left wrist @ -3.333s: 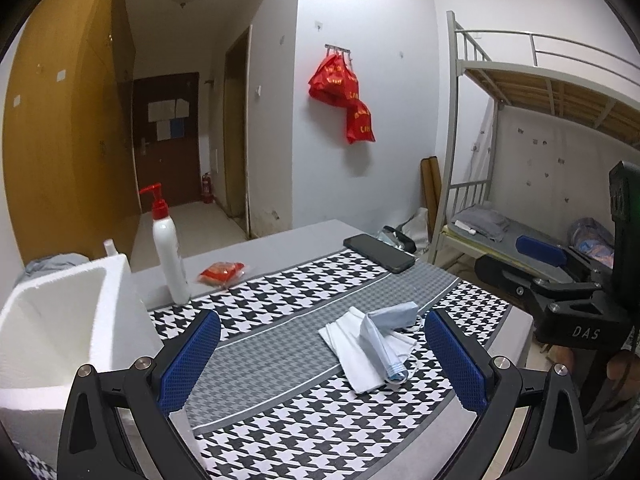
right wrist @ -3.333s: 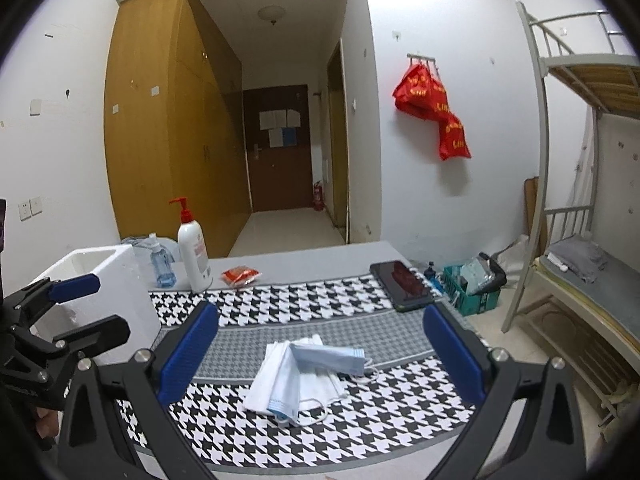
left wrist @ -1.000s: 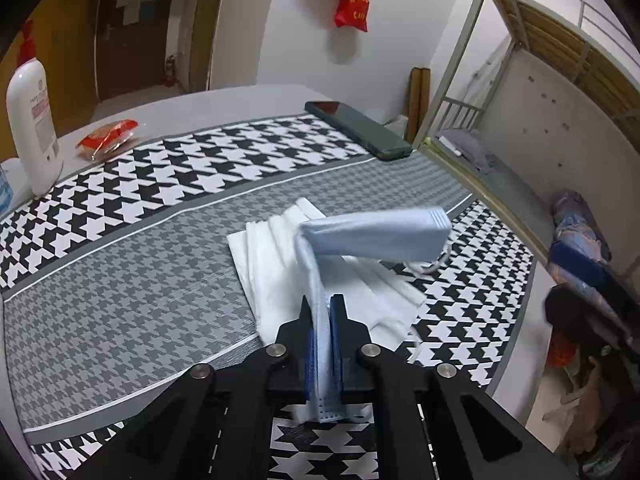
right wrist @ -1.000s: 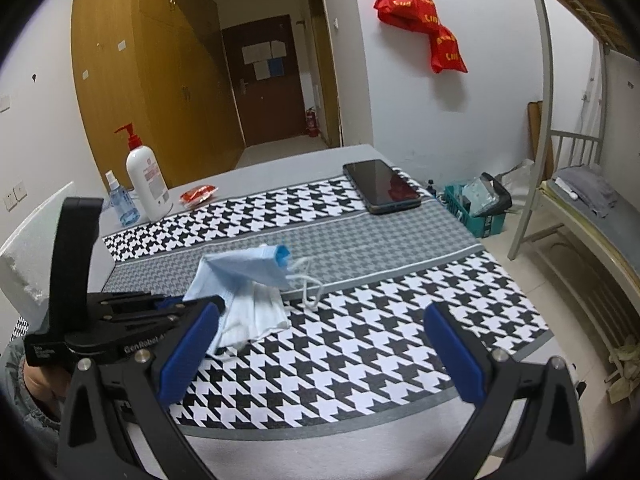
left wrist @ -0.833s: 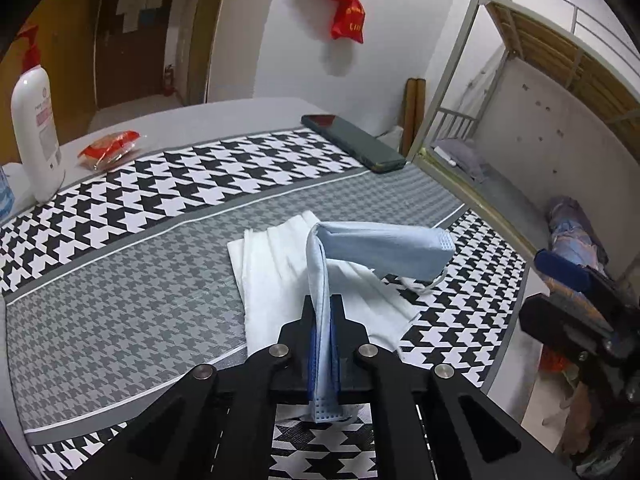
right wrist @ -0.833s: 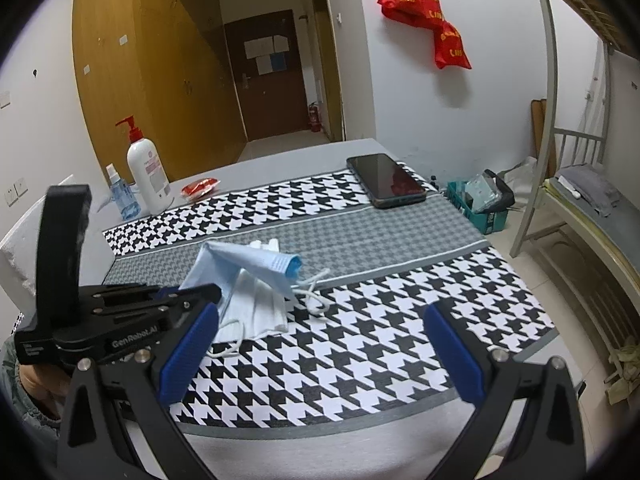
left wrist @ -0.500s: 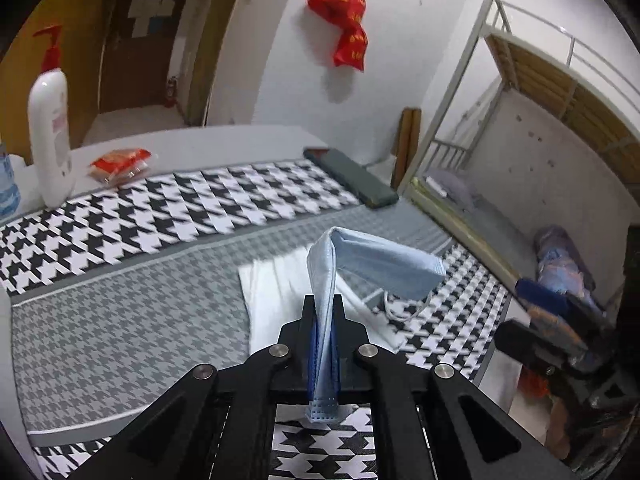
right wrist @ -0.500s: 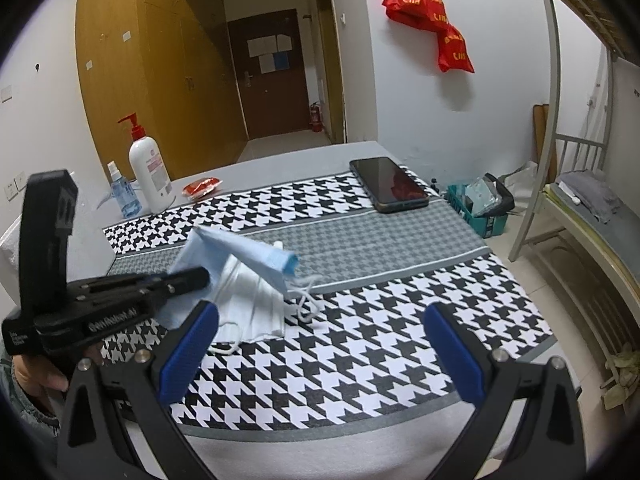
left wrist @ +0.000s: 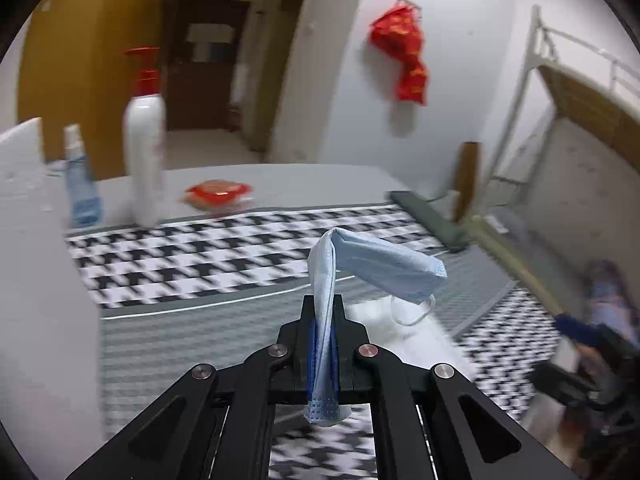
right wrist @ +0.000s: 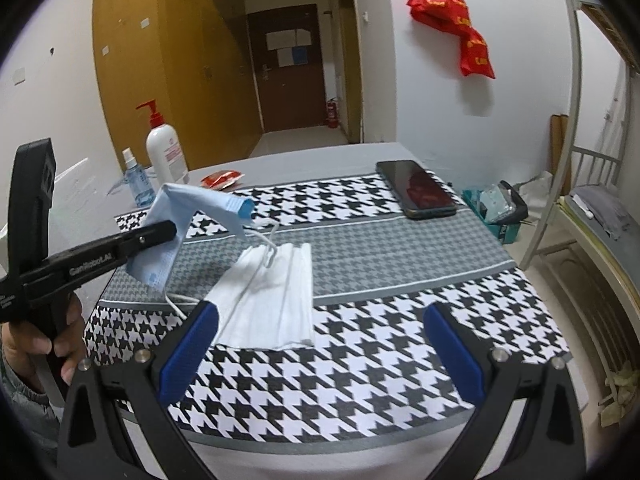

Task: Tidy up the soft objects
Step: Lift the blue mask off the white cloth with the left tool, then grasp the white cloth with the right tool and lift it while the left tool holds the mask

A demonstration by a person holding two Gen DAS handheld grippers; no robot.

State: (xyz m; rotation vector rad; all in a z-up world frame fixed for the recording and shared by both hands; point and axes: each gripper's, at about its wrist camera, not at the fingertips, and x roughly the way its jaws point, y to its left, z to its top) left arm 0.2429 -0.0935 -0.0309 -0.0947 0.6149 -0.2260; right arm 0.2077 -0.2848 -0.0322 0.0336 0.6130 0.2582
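The left tool [left wrist: 323, 344] is clamped tight on a light blue face mask [left wrist: 376, 268], its blue pads pressed flat against one end of the pleated fabric. The mask hangs clear of the counter [right wrist: 360, 248]: from the pinch it rises, folds over and droops away, with a white ear loop [left wrist: 412, 314] dangling under its free end. In the right wrist view the same tool [right wrist: 170, 234] reaches in from the left edge, angled slightly upward toward its tip, and a hand [right wrist: 44, 344] grips its handle low at the left, with a grey sleeve below it. There the mask's [right wrist: 188, 216] second ear loop trails down to the cloth.

The right tool [right wrist: 320, 344] stands wide, nothing between its blue-padded fingers [right wrist: 188, 344], held low over the near edge of the counter and pointing across it.

Under the lifted mask a stack of white face masks [right wrist: 272, 300] lies flat on the houndstooth cloth [right wrist: 380, 344]; the hanging loop reaches its upper edge, though contact cannot be told. Farther back stand a white pump bottle [right wrist: 166, 152], a small blue spray bottle [right wrist: 136, 178] and a red packet [right wrist: 222, 179]; a dark phone [right wrist: 416, 190] lies well to the right. A white foam box [left wrist: 36, 280] fills the left of the left wrist view.
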